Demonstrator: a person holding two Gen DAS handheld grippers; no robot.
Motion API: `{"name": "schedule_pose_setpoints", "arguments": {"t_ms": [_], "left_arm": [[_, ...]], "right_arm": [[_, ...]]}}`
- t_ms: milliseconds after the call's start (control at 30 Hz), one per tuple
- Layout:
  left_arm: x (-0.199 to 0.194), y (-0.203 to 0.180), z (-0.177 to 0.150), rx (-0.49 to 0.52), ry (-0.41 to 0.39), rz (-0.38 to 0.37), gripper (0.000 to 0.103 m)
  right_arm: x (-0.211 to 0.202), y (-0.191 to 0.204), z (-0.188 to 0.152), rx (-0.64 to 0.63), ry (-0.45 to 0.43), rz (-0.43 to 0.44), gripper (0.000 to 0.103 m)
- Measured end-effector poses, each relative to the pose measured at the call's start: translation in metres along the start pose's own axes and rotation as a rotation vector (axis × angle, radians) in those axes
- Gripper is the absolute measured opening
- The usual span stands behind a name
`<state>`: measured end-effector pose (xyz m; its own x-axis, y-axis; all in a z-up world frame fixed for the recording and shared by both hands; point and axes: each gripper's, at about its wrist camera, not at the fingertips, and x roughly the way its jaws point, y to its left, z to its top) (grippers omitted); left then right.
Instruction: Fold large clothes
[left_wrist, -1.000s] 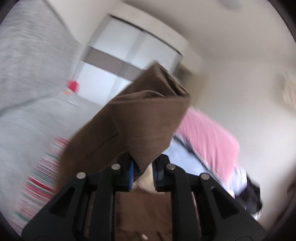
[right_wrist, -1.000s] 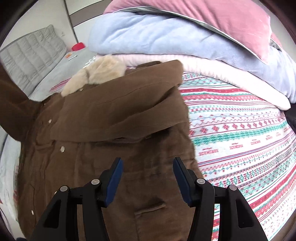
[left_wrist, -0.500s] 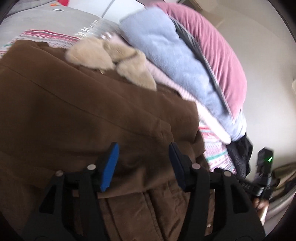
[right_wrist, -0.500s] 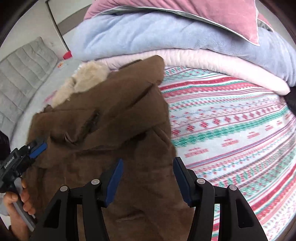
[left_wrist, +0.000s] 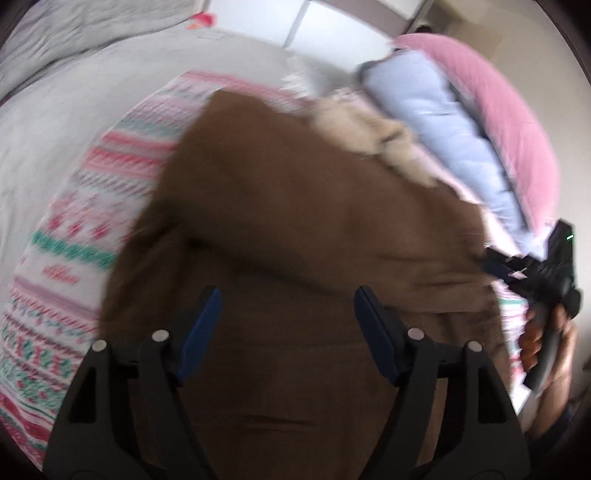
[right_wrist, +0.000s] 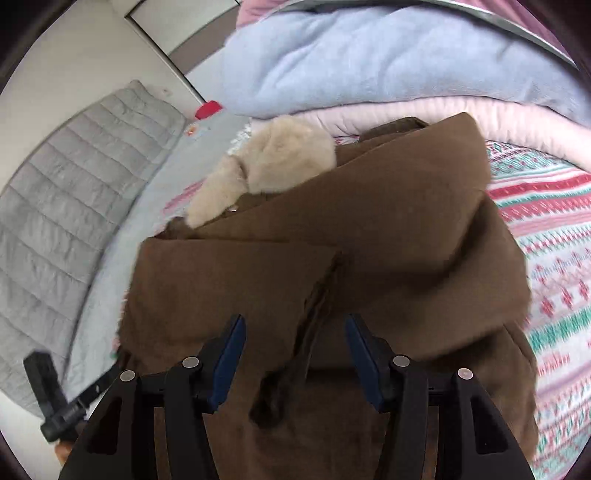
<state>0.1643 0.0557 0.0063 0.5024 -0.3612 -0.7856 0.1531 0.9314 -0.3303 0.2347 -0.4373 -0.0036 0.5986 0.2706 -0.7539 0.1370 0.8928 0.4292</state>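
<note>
Patterned red-and-green bedspread (right_wrist: 554, 258) carries one brown corduroy coat with a cream fur collar (right_wrist: 369, 236). A second ago the left tongs (left_wrist: 288, 325) clenched a sleeve; now they are opening, empty, the sleeve apparently laid across the body. Right tongs (right_wrist: 293, 354) hang parted, grasping nothing. Three quilts (right_wrist: 369, 66) are stacked behind.

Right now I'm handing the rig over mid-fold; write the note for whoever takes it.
Left gripper: jaws opening, nothing between them, over the brown coat.
Right gripper: open, empty, above the coat's middle.
Coat lies on the patterned blanket, both sleeves folded across the front, fur collar toward the stacked bedding.
Left: fold the body over lengthwise and tidy.
</note>
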Motion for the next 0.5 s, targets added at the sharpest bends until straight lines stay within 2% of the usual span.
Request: {"name": "schedule_pose_setpoints", "arguments": {"t_ms": [67,167,233,267,300,367,500], "left_arm": [[0.005,0.012,0.003,-0.004,0.007,0.056,0.075],[0.008,0.013,0.003,0.048,0.004,0.089,0.075],[0.012,0.010,0.003,0.073,0.018,0.091,0.075],[0.013,0.012,0.003,0.077,0.019,0.085,0.075],[0.015,0.014,0.004,0.072,0.024,0.076,0.075],[0.016,0.022,0.005,0.051,0.029,0.055,0.075],[0.022,0.032,0.006,0.004,0.041,0.024,0.075]], "right_arm": [[0.022,-0.004,0.007,0.031,0.030,-0.036,0.057],[0.052,-0.008,0.009,0.057,0.080,-0.076,0.055],[0.062,0.008,0.010,-0.035,0.087,-0.085,0.022],[0.062,0.021,0.013,-0.105,0.082,-0.100,0.015],[0.058,0.034,0.017,-0.164,0.061,-0.138,0.012],[0.043,0.053,0.027,-0.239,0.001,-0.155,0.010],[0.015,0.096,0.045,-0.410,-0.143,-0.247,0.010]]}}
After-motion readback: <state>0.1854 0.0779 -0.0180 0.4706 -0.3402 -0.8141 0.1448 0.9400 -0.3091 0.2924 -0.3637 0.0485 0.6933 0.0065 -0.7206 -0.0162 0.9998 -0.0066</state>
